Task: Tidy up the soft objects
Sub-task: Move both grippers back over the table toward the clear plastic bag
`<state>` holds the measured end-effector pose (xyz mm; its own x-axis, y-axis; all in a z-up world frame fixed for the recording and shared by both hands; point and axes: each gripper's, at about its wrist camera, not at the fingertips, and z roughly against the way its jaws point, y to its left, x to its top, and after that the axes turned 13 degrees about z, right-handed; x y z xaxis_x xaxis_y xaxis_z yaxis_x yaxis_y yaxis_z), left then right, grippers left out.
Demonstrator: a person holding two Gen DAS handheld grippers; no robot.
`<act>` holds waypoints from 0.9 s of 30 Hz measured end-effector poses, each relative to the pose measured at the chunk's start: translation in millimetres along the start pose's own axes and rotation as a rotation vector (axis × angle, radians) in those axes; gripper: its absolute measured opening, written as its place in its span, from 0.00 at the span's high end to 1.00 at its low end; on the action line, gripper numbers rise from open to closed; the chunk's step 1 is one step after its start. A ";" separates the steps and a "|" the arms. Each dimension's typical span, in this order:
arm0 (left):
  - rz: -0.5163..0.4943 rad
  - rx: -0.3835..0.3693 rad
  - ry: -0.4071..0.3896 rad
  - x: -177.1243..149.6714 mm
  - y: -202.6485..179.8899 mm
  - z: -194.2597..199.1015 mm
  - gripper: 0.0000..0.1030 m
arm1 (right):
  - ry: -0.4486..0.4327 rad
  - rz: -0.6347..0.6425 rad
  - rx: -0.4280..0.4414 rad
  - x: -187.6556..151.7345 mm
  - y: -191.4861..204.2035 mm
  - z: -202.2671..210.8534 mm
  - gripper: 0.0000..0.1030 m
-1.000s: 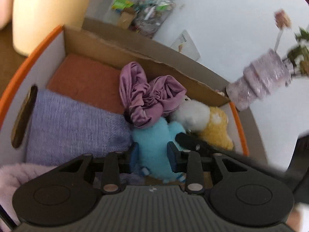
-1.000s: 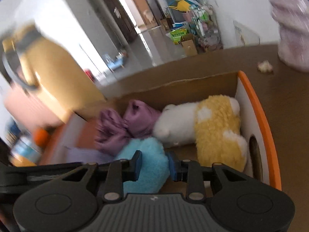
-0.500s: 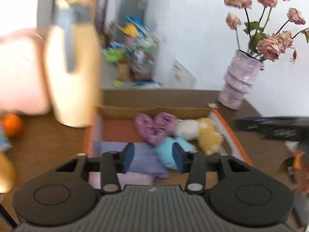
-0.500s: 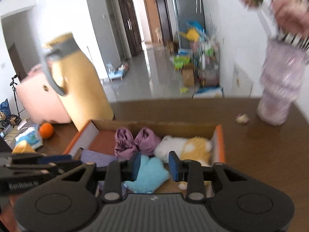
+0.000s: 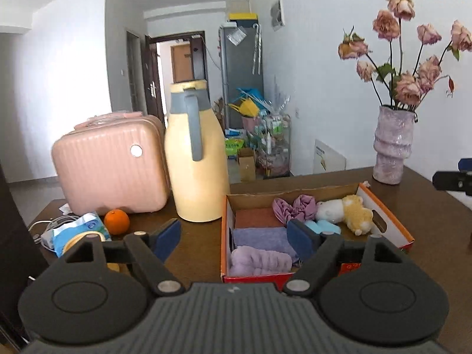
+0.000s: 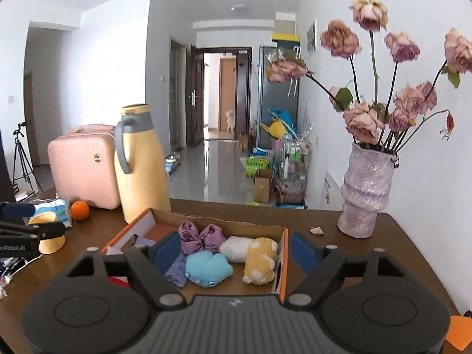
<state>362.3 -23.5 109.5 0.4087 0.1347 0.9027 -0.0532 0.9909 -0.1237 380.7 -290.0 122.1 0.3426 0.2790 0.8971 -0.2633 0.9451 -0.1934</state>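
An orange-rimmed cardboard box [image 5: 392,221] [image 6: 284,253] sits on the brown table. It holds a rust cloth [image 5: 255,216], a lavender towel [image 5: 261,237], a fluffy lilac item [image 5: 259,262], a purple scrunched cloth [image 5: 293,206] [image 6: 202,236], a blue plush [image 5: 324,225] [image 6: 208,268] and a white-and-yellow plush [image 5: 348,209] [image 6: 253,253]. My left gripper [image 5: 234,239] is open and empty, held back above the table near the box's front left. My right gripper [image 6: 236,250] is open and empty, behind the box's near side.
A yellow thermos jug [image 5: 196,153] [image 6: 141,165] and a pink case [image 5: 109,165] [image 6: 84,165] stand left of the box. An orange [image 5: 117,221] and a tissue pack [image 5: 78,230] lie further left. A vase of dried roses [image 5: 391,147] [image 6: 365,188] stands at the right.
Both grippers pulled up and back from inside the box and opened wide. The soft things stay in the box.
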 end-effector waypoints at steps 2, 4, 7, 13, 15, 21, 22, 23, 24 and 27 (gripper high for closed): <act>0.009 -0.002 -0.011 -2.1 1.3 8.7 0.21 | -0.010 0.006 -0.003 -2.2 4.7 9.9 0.21; 0.020 -0.001 -0.029 -5.0 4.6 19.3 0.21 | -0.026 0.010 -0.012 -5.8 9.7 19.6 0.21; 0.051 0.009 -0.080 -17.6 12.3 41.7 0.19 | -0.056 0.003 -0.035 -14.6 15.2 33.8 0.21; 0.072 0.002 -0.164 -74.7 25.9 92.8 0.15 | -0.127 -0.006 -0.055 -66.8 37.8 77.5 0.18; 0.065 0.007 -0.164 -96.9 28.3 106.5 0.15 | -0.129 -0.004 -0.052 -91.1 48.8 91.3 0.18; 0.074 -0.023 -0.122 -163.3 43.1 148.8 0.13 | -0.146 -0.016 -0.043 -161.9 81.5 134.8 0.17; 0.070 -0.027 -0.120 -172.4 45.8 155.6 0.13 | -0.139 -0.024 -0.042 -171.5 86.2 140.1 0.17; 0.071 -0.028 -0.118 -180.7 48.8 161.6 0.11 | -0.125 -0.027 -0.040 -181.8 91.6 146.0 0.17; 0.082 -0.031 -0.112 -188.6 52.3 167.4 0.09 | -0.116 -0.030 -0.040 -192.8 97.0 152.9 0.17; 0.070 -0.040 -0.095 -198.5 55.4 173.2 0.09 | -0.092 -0.086 -0.025 -219.3 108.3 170.1 0.17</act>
<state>120.4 5.0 -5.1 0.3173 0.2048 0.9259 -0.0410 0.9784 -0.2024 123.7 -277.7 -28.0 0.2785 0.1809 0.9433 -0.2131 0.9693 -0.1230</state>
